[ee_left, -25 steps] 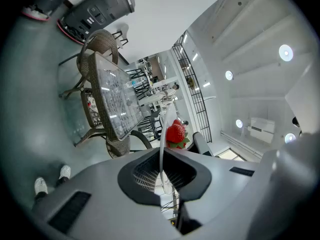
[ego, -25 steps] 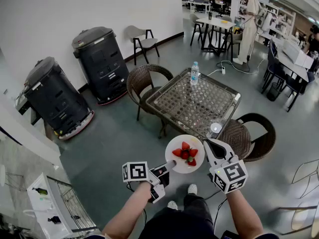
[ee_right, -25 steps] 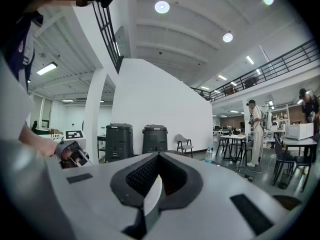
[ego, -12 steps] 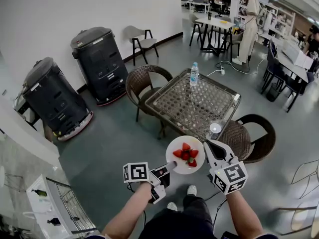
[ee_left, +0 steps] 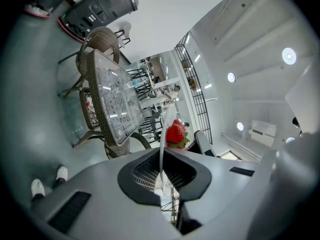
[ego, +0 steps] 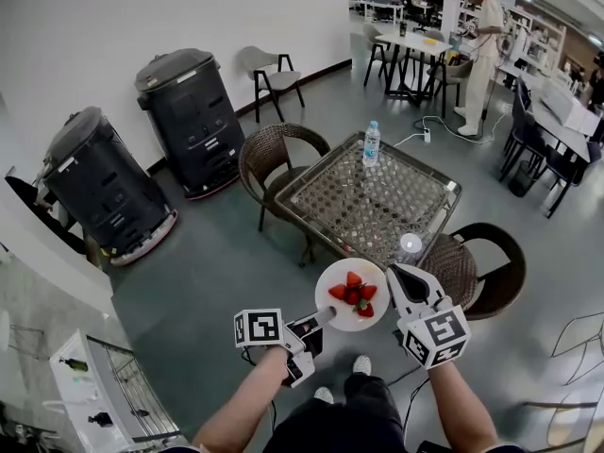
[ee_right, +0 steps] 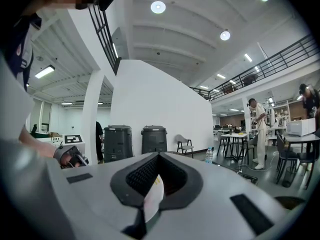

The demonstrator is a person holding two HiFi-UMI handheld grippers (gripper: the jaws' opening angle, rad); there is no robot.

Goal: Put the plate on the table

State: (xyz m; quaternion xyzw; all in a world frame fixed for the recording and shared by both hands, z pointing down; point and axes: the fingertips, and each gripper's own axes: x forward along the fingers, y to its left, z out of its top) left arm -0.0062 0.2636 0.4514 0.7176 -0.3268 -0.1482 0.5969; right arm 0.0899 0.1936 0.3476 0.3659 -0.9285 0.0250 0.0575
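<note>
A white plate [ego: 351,293] with several red strawberries [ego: 352,292] hangs in the air, just short of the near corner of the glass-topped wicker table [ego: 368,196]. My left gripper [ego: 319,320] is shut on the plate's near left rim. The left gripper view shows that rim edge-on [ee_left: 161,144] between the jaws of the left gripper [ee_left: 161,176], with a strawberry [ee_left: 175,133] above it. At the plate's right edge is my right gripper [ego: 398,284]. In the right gripper view a white piece of the plate [ee_right: 152,196] sits in the closed jaws of the right gripper [ee_right: 150,204].
On the table stand a water bottle [ego: 371,143] and a small clear cup [ego: 409,244]. Wicker chairs [ego: 274,154] [ego: 481,262] flank it. Two black bins [ego: 189,111] [ego: 99,182] line the wall. A wire rack [ego: 104,385] is at lower left. A person [ego: 486,36] stands by far tables.
The plate and both grippers hold almost the same place. The view has shifted slightly, and the person by the far tables has moved a little to the right.
</note>
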